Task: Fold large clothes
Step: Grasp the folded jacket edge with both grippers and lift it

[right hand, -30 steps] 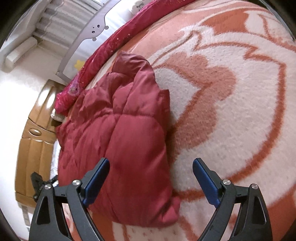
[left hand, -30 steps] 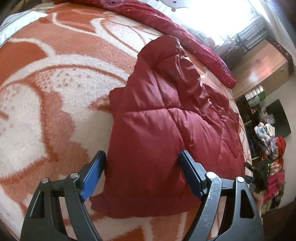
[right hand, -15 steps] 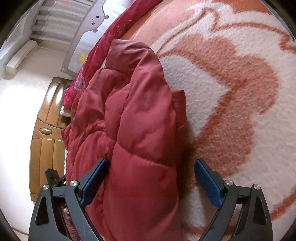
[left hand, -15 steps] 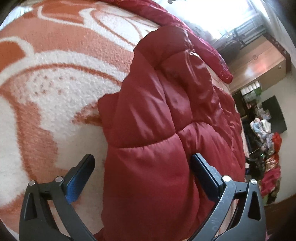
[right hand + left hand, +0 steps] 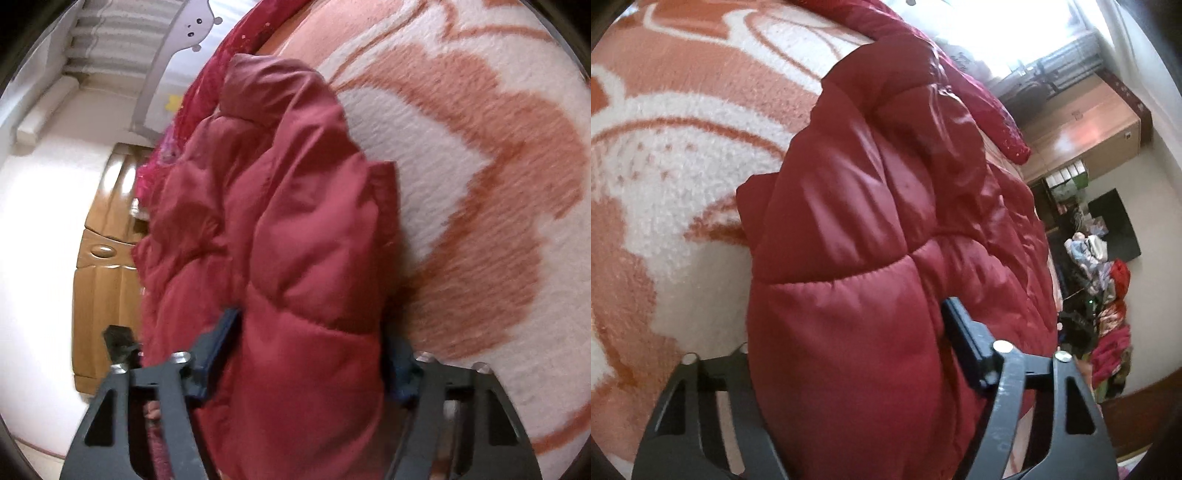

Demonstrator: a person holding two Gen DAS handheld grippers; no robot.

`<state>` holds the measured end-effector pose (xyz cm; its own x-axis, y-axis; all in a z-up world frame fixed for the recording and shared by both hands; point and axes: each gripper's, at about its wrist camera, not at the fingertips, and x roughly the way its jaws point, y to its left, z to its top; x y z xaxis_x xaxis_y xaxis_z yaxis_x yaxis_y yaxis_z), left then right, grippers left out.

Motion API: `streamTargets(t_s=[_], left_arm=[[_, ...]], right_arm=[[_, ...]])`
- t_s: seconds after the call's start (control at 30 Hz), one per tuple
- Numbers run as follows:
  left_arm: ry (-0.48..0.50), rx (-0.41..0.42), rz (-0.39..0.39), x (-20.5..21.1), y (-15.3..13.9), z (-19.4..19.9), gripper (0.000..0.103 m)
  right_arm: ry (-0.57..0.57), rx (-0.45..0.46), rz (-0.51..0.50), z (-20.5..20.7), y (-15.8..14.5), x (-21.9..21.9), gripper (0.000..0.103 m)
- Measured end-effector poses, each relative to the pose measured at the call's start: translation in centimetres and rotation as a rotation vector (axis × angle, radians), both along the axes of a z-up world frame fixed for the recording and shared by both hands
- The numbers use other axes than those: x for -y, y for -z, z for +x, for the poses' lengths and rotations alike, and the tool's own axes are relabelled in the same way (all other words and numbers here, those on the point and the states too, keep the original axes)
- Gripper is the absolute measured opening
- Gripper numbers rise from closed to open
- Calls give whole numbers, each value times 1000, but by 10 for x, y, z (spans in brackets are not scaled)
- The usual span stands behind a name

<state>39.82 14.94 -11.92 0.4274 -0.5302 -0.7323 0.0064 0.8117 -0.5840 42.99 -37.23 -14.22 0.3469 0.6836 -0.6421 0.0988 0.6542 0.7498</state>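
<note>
Your left hand-held gripper (image 5: 846, 369) and right hand-held gripper (image 5: 310, 354) each pinch the red puffer jacket (image 5: 886, 221). Next, fold toward 12 o'clock, judging by the grip.

No legible text, label, brand, number or sign on anything in either view.

Dark red jacket (image 5: 886, 258), orange-and-white swirled blanket (image 5: 665, 147)

left tool (image 5: 849, 354): dark grey frame, silver screws | right tool (image 5: 310, 354): blue pads
</note>
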Motion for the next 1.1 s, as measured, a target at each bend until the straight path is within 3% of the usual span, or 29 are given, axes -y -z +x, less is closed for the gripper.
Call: streamTargets(t_s=[0.17,0.3,0.67,0.93,1.1], left_arm=[[18,39,27,4,-26,-6,49],[21,69,9,-1,-44,-20,44],[28,143,-72,-5,-91,-134,39],[-1,127,-83,-10,-94,-206,39],[2,114,-69,-9,-89,-226,39]], right_arm=[[1,23,0,-7,-13,-6,42],[-13,56,-5,-22,-32,-12,35],[-40,157,42,-124,-83,-17,31],[-41,155,61,-216,-86,-19,31],[-25,152,62,-245,-86,-16,32]])
